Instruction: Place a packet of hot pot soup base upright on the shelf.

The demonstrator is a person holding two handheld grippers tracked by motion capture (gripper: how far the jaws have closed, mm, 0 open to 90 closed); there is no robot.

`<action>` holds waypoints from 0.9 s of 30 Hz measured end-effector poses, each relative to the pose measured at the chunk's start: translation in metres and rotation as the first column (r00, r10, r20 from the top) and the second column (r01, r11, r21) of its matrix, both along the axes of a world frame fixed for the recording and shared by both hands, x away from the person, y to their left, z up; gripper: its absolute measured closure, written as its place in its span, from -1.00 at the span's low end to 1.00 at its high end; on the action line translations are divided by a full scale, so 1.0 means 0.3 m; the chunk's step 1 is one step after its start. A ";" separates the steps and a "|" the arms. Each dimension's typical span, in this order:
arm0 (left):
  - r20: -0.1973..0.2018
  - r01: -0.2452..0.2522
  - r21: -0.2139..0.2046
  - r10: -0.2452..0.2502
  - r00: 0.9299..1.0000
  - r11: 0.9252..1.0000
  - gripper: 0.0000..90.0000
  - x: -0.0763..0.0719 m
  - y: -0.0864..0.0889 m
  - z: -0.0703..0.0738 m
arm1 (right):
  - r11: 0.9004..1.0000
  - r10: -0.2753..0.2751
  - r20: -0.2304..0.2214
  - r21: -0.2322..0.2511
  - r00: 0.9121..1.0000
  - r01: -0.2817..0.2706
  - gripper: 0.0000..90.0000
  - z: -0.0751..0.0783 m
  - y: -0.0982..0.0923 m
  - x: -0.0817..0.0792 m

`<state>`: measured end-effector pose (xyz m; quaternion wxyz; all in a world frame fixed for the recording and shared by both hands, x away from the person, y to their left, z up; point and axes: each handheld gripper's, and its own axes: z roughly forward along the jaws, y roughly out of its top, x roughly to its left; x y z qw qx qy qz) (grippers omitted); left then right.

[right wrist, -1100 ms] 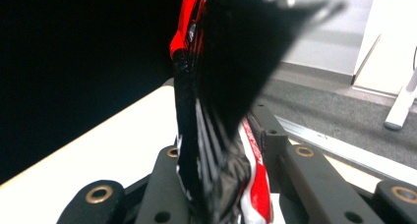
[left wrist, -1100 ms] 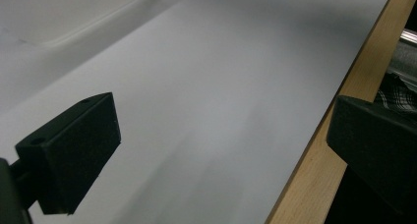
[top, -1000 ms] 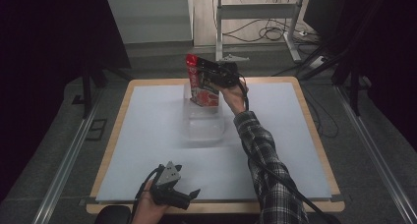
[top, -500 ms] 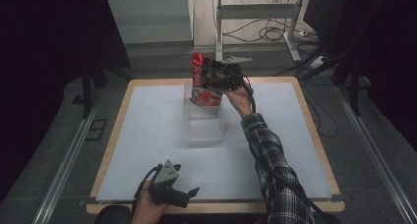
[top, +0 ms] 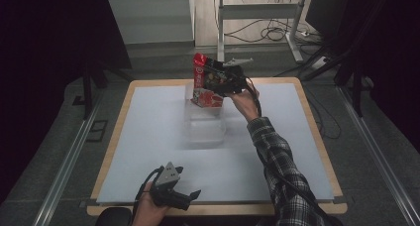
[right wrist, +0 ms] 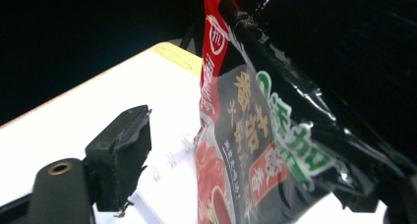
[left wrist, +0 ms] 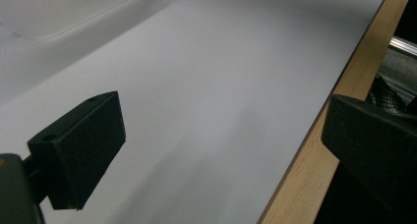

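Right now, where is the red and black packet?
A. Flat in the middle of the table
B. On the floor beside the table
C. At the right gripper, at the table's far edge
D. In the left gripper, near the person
C: the packet is at the right gripper by the table's far edge, while the left gripper sits open near the person.

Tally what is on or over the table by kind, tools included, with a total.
Snack bags: 1, the red and black snack bag at the right tool
Clear plastic containers: 1, the clear container on the white table
Handheld tools: 2, right tool and left tool
Total: 4
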<state>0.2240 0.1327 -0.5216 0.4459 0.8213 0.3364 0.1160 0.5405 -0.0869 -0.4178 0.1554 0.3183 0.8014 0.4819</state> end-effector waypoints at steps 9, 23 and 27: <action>-0.002 -0.029 -0.027 0.029 1.000 0.999 -0.98 0.004 0.013 0.003 | 0.999 0.015 0.012 -0.032 1.000 -0.014 -0.69 0.021 -0.015 -0.025; 0.005 -0.028 -0.020 0.029 1.000 0.999 -0.99 0.003 0.010 -0.001 | 1.000 0.011 0.015 -0.027 1.000 -0.011 -0.77 0.061 -0.059 -0.088; -0.007 -0.012 -0.012 0.012 1.000 1.000 -0.98 0.003 0.004 -0.004 | 0.999 0.012 0.016 -0.035 1.000 -0.012 -0.77 0.058 -0.071 -0.110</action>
